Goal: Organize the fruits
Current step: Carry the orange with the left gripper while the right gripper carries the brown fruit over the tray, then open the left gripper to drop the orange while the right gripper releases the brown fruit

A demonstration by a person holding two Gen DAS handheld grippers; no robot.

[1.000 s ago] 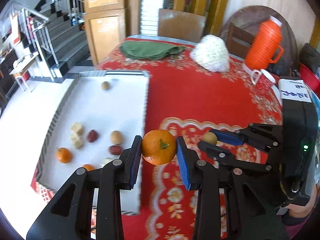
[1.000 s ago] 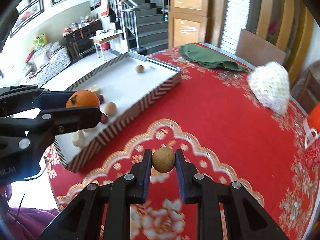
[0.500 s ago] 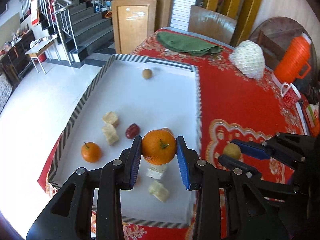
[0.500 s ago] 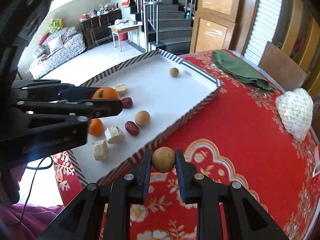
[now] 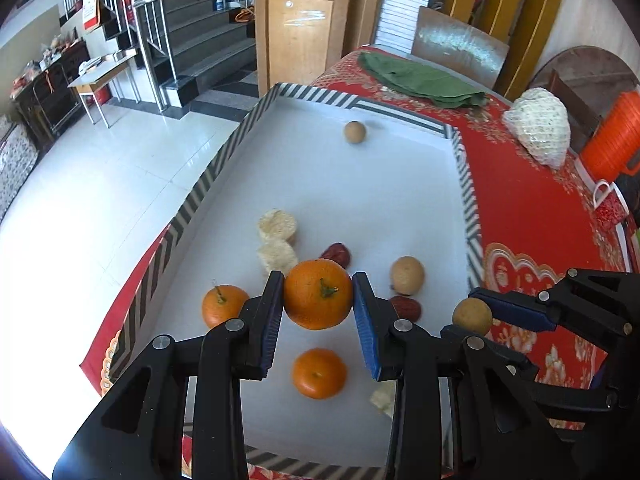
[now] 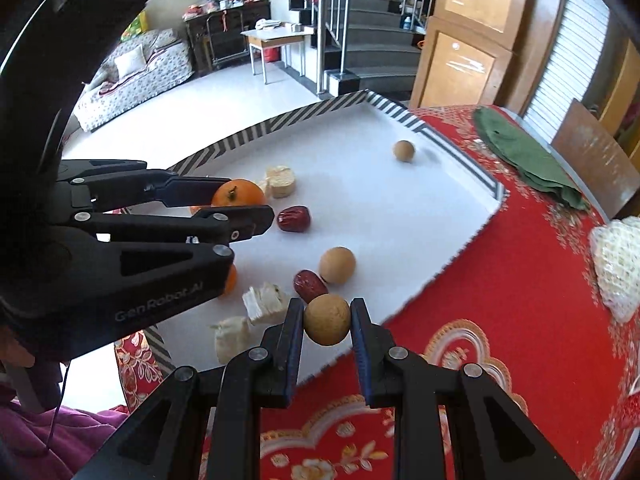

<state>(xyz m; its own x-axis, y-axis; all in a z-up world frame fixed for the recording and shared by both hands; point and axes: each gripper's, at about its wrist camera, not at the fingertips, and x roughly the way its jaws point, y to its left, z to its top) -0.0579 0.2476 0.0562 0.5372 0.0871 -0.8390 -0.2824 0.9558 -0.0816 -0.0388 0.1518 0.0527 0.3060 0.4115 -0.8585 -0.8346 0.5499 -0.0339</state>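
Observation:
My left gripper [image 5: 318, 310] is shut on an orange tangerine [image 5: 318, 294] and holds it above the near part of the white tray [image 5: 224, 152]. My right gripper [image 6: 327, 322] is shut on a brown longan [image 6: 327, 320] over the tray's right edge; it also shows in the left wrist view [image 5: 472, 316]. In the tray lie two tangerines [image 5: 222, 306] [image 5: 319, 374], two red dates [image 5: 338, 254] [image 5: 406, 307], a longan [image 5: 407, 275], a far longan [image 5: 354, 132] and pale cut chunks [image 5: 277, 224].
The tray rests on a red patterned tablecloth [image 5: 528, 208]. A green cloth [image 5: 420, 80], a white netted bundle [image 5: 538, 130] and an orange thermos [image 5: 614, 138] stand at the back right. Beyond the table's left edge the floor drops away toward stairs [image 5: 192, 40].
Both grippers have moved left from over the tablecloth to the tray, each keeping hold of its fruit. The tangerine now hangs over the tray's fruit cluster.

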